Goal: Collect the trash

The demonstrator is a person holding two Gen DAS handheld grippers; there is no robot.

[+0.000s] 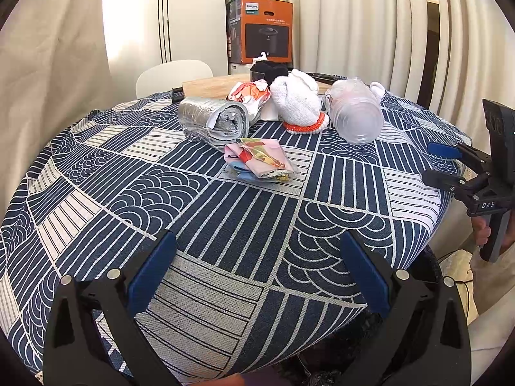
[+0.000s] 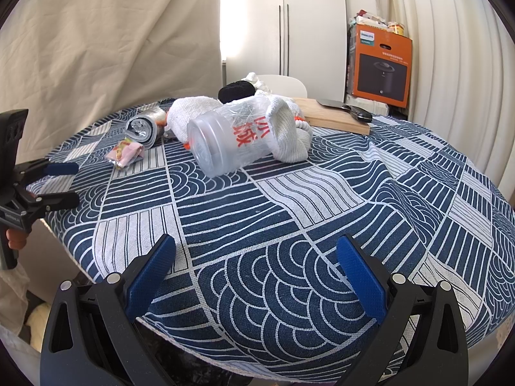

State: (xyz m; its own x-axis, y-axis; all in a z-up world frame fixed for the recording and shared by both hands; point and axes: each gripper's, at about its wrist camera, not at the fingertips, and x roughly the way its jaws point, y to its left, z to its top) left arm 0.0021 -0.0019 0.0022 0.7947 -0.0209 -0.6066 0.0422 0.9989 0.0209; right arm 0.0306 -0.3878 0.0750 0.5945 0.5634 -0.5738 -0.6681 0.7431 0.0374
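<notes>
While both claws, left [image 1: 257, 276] and right [image 2: 256, 276], gape wide and empty, the clear plastic cup [image 2: 225, 138] lies toppled against the white knit glove [image 2: 289, 128] on the desk [image 2: 289, 225].

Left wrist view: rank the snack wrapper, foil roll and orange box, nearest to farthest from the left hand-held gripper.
1. Snack wrapper, flat on the tablecloth, centre, ahead of the left hand-held gripper.
2. Foil roll, just behind it, slightly left.
3. Orange box, off the table, against the back wall.

**Cloth, foil, plastic and wood**

Ahead of the jaws, a woven matt tablecloth [image 1: 244, 212] carries a crinkled silver foil roll [image 1: 212, 122], a glossy wrapper [image 1: 260, 160], a clear plastic cup [image 2: 225, 141], knitted white gloves [image 1: 299, 103] and a smooth wooden board [image 2: 334, 117].
</notes>
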